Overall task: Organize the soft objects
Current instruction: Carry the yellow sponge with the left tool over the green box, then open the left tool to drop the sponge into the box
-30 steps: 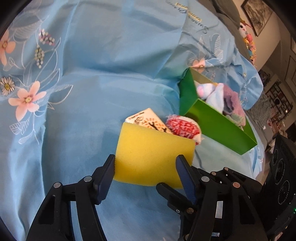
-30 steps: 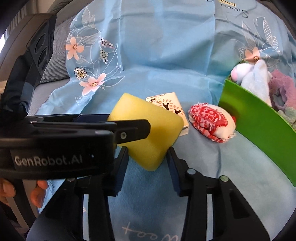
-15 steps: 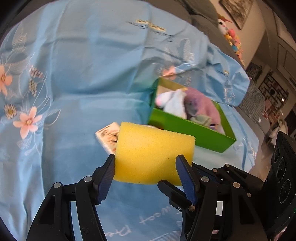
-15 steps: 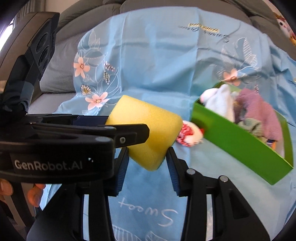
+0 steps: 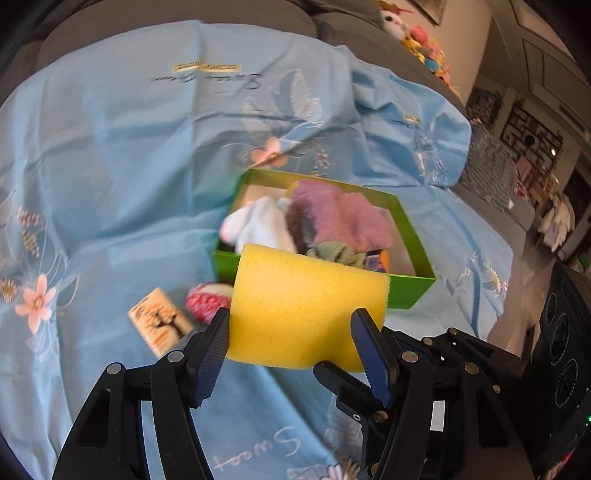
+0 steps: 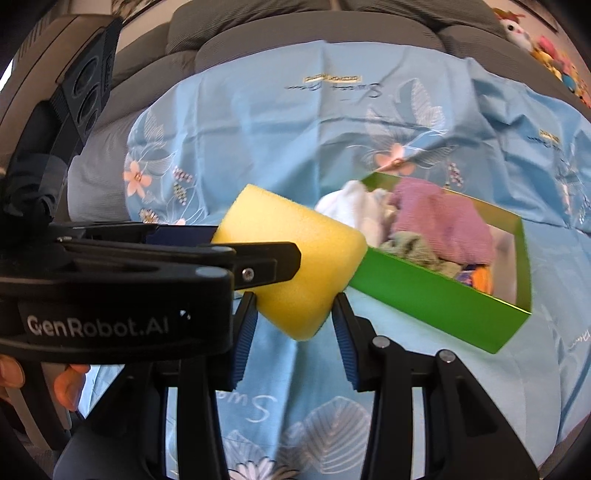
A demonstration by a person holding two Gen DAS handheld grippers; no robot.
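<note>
A yellow sponge block (image 5: 306, 310) hangs above the blue cloth, gripped from two sides. My left gripper (image 5: 295, 332) is shut on its wide faces. My right gripper (image 6: 295, 314) is shut on a lower corner of the same sponge (image 6: 291, 266). Just beyond the sponge stands a green box (image 5: 406, 291) holding white, purple and greenish cloths (image 5: 332, 221). The same green box (image 6: 443, 299) shows to the right in the right wrist view. A red-and-white pouch (image 5: 205, 301) and a small printed packet (image 5: 160, 321) lie on the cloth left of the box.
The floral blue sheet (image 5: 129, 166) covers a grey sofa (image 6: 258, 26). Plush toys (image 5: 417, 40) sit on the sofa back at upper right. The left gripper's body (image 6: 110, 299) fills the left of the right wrist view, with fingers of a person's hand (image 6: 70, 380) below it.
Both grippers lifted the sponge off the cloth and carried it toward the green box. The packet and the pouch, once behind the sponge, now lie uncovered to its left.
</note>
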